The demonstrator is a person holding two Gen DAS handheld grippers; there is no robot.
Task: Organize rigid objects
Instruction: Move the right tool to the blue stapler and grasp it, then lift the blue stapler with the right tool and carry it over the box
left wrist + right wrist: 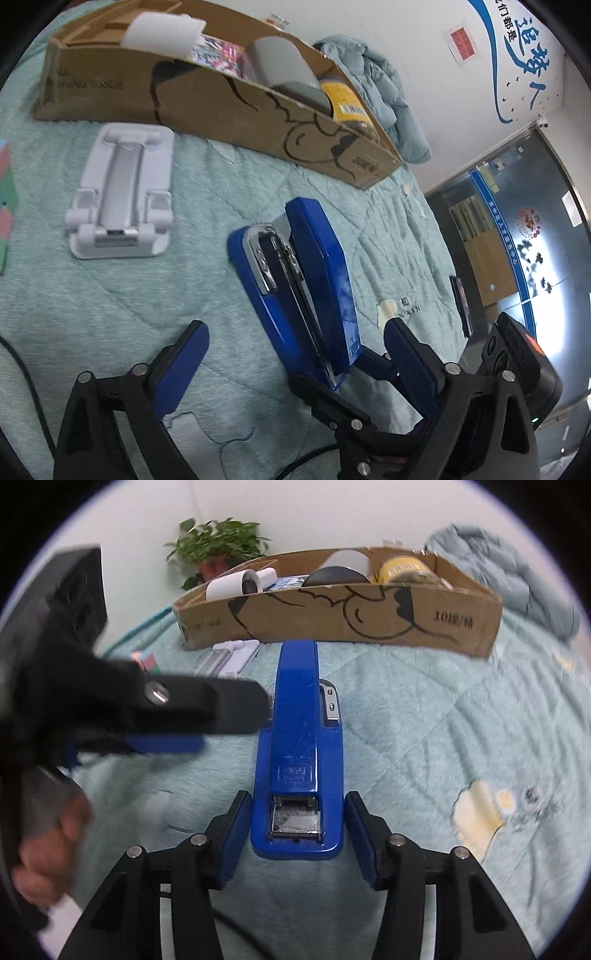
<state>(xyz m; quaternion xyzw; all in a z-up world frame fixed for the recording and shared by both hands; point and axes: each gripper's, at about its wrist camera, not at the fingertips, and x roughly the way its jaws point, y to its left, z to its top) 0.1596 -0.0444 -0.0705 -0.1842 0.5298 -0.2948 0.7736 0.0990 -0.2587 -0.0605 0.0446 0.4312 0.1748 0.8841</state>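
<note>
Blue stapler [297,760] lying on a pale green quilt [424,746], near the cardboard box [343,616]. Glossy, scuffed plastic body; embossed logo plate on top; chrome magazine and anvil exposed at the near end in the right wrist view. Right gripper [297,827]: jaws apart, one pad on each side of the stapler's end, small gaps visible. Left gripper [295,365]: jaws wide apart, the stapler's end between them, contact not discernible. White phone stand [122,192] lies left of the stapler, apart from it.
</note>
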